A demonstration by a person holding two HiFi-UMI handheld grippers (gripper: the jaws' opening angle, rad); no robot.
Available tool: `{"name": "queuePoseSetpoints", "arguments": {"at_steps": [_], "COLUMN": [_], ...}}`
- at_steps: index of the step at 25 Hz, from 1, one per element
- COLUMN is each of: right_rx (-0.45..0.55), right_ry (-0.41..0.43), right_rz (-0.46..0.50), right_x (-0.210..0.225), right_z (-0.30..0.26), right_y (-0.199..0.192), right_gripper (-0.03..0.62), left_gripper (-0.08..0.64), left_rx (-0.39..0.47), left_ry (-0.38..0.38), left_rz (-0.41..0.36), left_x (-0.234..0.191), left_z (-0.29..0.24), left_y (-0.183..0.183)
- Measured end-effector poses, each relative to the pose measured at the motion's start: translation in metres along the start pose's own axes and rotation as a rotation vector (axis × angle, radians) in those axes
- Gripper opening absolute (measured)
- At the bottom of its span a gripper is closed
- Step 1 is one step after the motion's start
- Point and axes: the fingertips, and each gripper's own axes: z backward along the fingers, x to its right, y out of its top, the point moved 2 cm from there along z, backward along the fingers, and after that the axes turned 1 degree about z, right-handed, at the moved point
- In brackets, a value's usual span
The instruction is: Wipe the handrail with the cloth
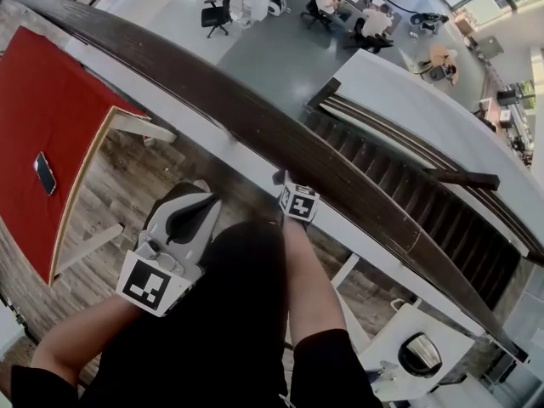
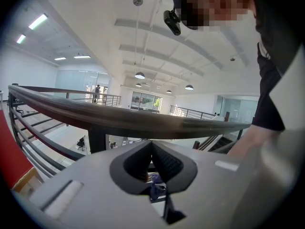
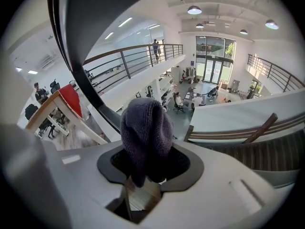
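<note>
The dark wooden handrail (image 1: 255, 117) runs diagonally from upper left to lower right in the head view. My right gripper (image 1: 280, 179) sits just below it, shut on a dark grey knitted cloth (image 3: 147, 132) that bulges out over the jaws. In the right gripper view the handrail (image 3: 78, 37) passes close by at upper left, and I cannot tell if the cloth touches it. My left gripper (image 1: 197, 189) hangs lower and to the left, short of the rail. In its own view the handrail (image 2: 119, 119) crosses just above the left gripper (image 2: 152, 144), whose jaws are shut with nothing between them.
A red-topped table (image 1: 51, 117) with a phone (image 1: 44, 173) stands at left on the wooden floor. Beyond the rail is a drop to a lower floor with seated people (image 1: 348, 11) and a staircase (image 1: 408, 181). A white table (image 1: 442, 372) sits lower right.
</note>
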Motion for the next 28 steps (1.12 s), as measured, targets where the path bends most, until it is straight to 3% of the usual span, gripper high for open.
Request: {"name": "queuePoseSetpoints", "arguments": {"at_steps": [14,28], "right_rx": [0.012,0.015], "right_ry": [0.001,-0.012], "right_rz": [-0.080,-0.135], "right_x": [0.027,0.056], "right_z": [0.012,0.030], "right_y": [-0.020,-0.029], "right_gripper": [0.140,0.140], "left_gripper": [0.000,0.000], "left_rx": [0.011,-0.009], "left_ry": [0.106,0.109], "left_rz": [-0.005,-0.029], "left_x": [0.006,0.028], "left_z": [0.011,0.006], "left_y": [0.000,0.003]}}
